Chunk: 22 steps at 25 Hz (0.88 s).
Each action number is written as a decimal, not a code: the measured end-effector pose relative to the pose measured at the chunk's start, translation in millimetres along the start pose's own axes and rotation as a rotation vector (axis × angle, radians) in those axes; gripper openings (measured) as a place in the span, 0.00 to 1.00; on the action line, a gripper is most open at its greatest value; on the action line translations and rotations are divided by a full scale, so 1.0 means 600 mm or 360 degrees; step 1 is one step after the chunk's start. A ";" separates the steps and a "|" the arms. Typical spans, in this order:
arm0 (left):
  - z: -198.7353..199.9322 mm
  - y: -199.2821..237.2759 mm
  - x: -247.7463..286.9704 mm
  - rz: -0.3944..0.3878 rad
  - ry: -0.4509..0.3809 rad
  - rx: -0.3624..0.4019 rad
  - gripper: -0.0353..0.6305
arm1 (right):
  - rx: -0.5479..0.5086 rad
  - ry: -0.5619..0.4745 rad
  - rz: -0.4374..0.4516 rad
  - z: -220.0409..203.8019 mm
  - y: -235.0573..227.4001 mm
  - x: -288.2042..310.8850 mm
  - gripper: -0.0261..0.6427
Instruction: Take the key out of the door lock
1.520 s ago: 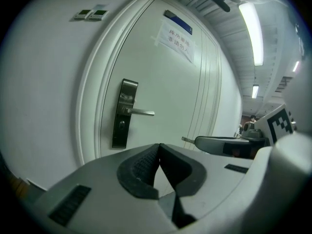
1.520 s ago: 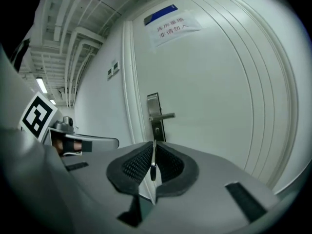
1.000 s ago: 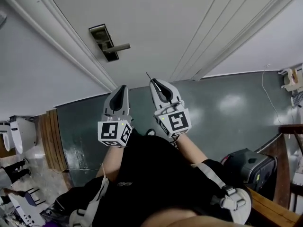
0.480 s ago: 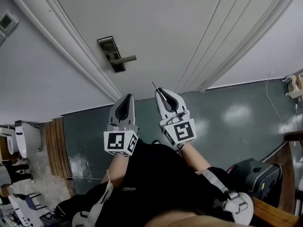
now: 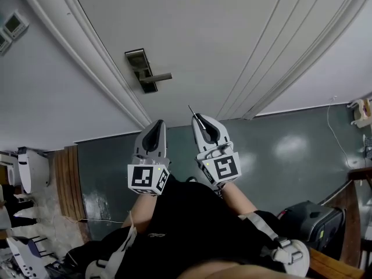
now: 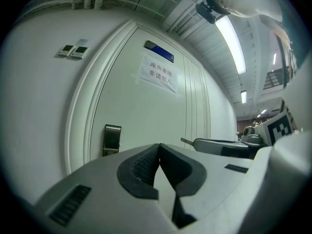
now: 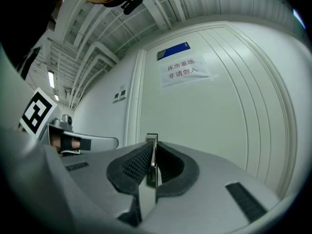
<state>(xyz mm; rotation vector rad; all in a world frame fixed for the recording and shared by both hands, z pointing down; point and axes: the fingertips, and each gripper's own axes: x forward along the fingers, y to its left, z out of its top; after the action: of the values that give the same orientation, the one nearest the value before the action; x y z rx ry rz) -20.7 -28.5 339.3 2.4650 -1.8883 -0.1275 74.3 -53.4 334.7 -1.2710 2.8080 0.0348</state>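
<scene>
The white door carries a metal lock plate (image 5: 141, 68) with a lever handle (image 5: 160, 78); the plate also shows in the left gripper view (image 6: 111, 139). I see no key in the lock. My right gripper (image 5: 199, 120) is shut on a thin metal key (image 5: 191, 111), whose blade pokes out past the pads (image 7: 151, 145). It hangs well short of the door, below and right of the lock. My left gripper (image 5: 156, 124) sits beside it, shut with nothing between its pads (image 6: 141, 165).
A paper notice (image 6: 157, 73) and a blue sign (image 6: 158, 51) hang on the door. Wall switches (image 6: 73, 50) sit left of the frame. Dark green floor (image 5: 279, 144) lies below, with a black case (image 5: 302, 214) at right and wooden slats (image 5: 64, 179) at left.
The lock plate has slid lower and to the right in the head view as the head turned. Both grippers stay side by side, the key still in the right one.
</scene>
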 end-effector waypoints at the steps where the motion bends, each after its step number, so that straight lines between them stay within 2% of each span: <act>1: 0.000 0.003 0.000 0.0002 0.0000 -0.0003 0.09 | -0.0003 0.0002 0.0004 0.000 0.002 0.002 0.09; 12: 0.008 0.036 0.003 0.0015 -0.0007 -0.0011 0.09 | -0.0013 -0.0057 0.0072 0.006 0.025 0.037 0.09; 22: 0.018 0.059 0.001 0.0026 -0.0019 -0.0018 0.09 | -0.0005 -0.0058 0.0063 0.014 0.030 0.052 0.08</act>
<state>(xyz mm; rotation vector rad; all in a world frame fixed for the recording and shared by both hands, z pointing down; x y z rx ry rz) -55.4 -38.2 331.4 2.4466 -1.9060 -0.1522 40.4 -64.4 324.4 -1.2026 2.8036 0.0637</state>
